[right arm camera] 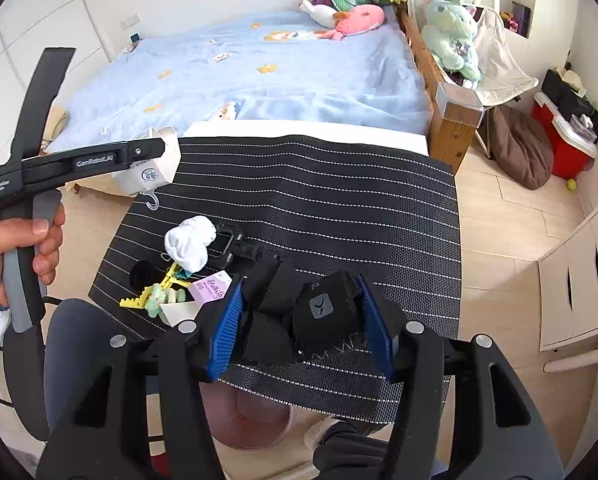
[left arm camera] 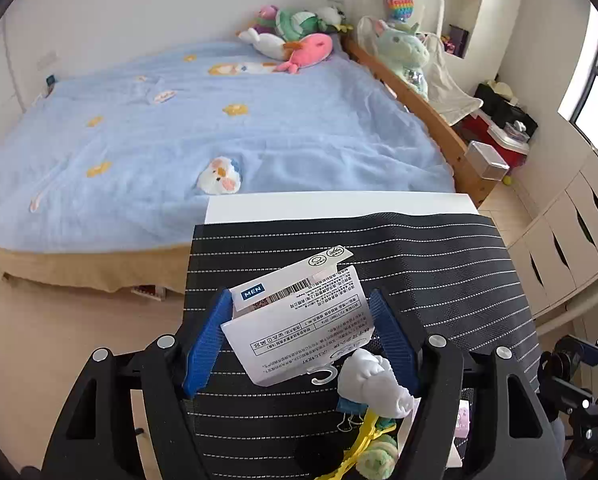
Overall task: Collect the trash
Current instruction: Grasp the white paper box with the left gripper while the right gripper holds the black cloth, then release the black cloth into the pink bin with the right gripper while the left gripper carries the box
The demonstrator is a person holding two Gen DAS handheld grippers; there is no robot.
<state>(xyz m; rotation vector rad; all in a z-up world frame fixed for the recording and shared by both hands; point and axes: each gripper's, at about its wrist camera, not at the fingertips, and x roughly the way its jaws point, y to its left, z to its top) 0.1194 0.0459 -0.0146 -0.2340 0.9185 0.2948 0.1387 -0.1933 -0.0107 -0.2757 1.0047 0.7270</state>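
My left gripper (left arm camera: 301,334) is shut on a white cardboard packaging sleeve (left arm camera: 299,320) with a barcode, a "MEN" label and a clear plastic hook, held above the black striped mat (left arm camera: 439,280). In the right wrist view the left gripper (right arm camera: 155,152) shows from the side with the sleeve (right arm camera: 147,178) in it. My right gripper (right arm camera: 299,320) is closed around a black fabric bundle (right arm camera: 319,312) at the mat's near edge. A crumpled white tissue (right arm camera: 191,242) lies on the mat.
On the mat (right arm camera: 339,208) lie a yellow clip and green plush bit (right arm camera: 159,296), a pink tag (right arm camera: 211,290) and a small black device (right arm camera: 229,242). A bed with a blue blanket (left arm camera: 219,120) lies behind. White drawers (right arm camera: 579,280) stand at right. A pink bin (right arm camera: 255,420) sits below.
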